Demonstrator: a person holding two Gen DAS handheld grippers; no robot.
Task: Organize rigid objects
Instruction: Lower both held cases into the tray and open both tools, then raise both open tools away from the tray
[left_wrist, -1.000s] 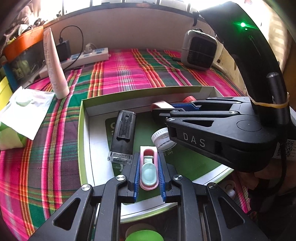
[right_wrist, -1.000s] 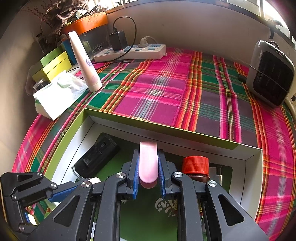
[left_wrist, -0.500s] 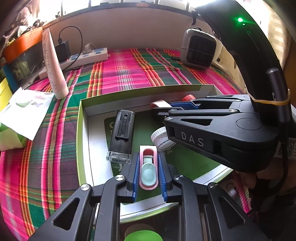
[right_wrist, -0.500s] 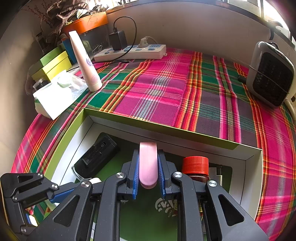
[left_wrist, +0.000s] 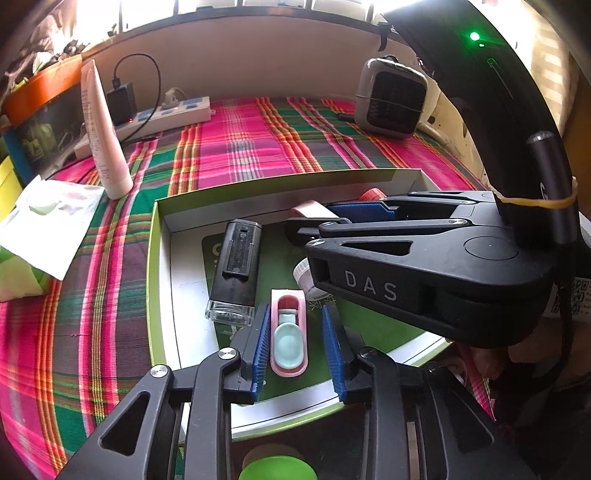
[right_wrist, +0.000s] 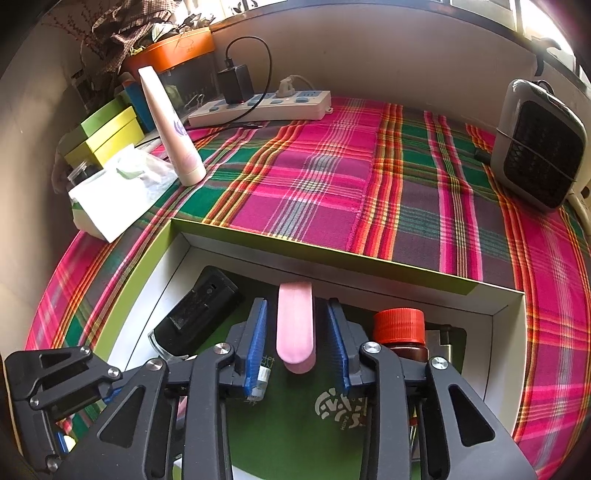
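Observation:
A shallow green-rimmed box lies on the plaid cloth. My left gripper is open around a pink tray with a pale blue insert that lies on the box floor. My right gripper is open around a plain pink lid, which rests in the box. The right gripper also shows in the left wrist view, above the box. A black lidded case lies at the box's left, also in the right wrist view. A red-capped brown bottle stands at the right.
A white round cap lies in the box. On the cloth stand a pink tube, a power strip, a grey heater, tissues and green boxes. A green lid sits below the left gripper.
Both grippers have opened. The left one has let go of the pink tray and the right one has let go of the pink lid; both pieces now rest in the box.

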